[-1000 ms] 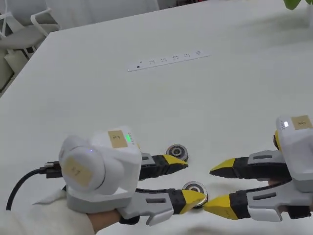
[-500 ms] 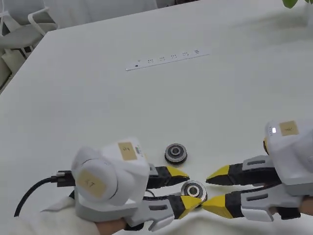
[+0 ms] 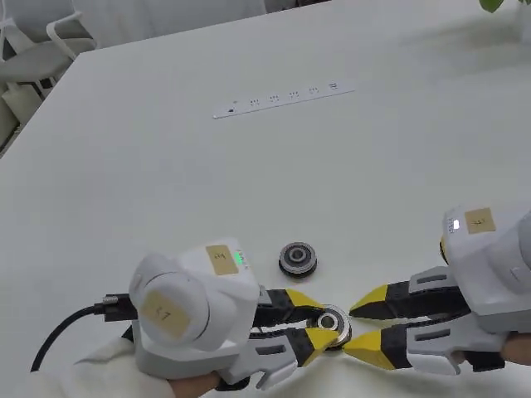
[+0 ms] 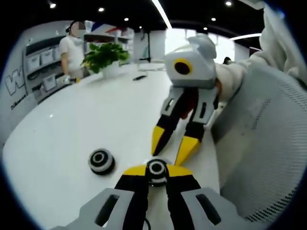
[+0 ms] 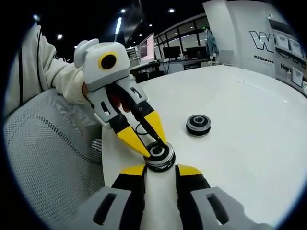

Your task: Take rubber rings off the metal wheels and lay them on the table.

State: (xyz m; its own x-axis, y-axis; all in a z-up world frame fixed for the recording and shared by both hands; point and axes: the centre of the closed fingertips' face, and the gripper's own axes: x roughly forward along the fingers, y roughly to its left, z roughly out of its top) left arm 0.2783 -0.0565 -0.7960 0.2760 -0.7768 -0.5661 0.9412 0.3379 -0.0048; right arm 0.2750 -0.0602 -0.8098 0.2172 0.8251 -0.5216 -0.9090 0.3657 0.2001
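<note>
Near wheel [image 3: 331, 322] pinched by left gripper [image 3: 314, 318]; right gripper [image 3: 358, 327] held spread just beside it. Rubber rings [image 5: 198, 132] judged still fitted on near and far wheel [image 3: 298, 259]; none removed yet.

1. Head view: up high behind both hands, tipped down and forward across the wide white table [image 3: 166, 124]. The left gripper [image 3: 328, 320] and right gripper [image 3: 350, 329] sit close under the lens, at the bottom edge.
2. Left gripper view: low, skimming the tabletop along its own jaws, right up against the small black-rimmed metal wheel [image 4: 157, 170] and staring straight at the right gripper.
3. Right gripper view: the mirror of that, low and close, facing back at the left gripper.
4. Shared by all three: that wheel, plus the second black-rimmed wheel [image 3: 298, 258] lying just beside it.
</note>
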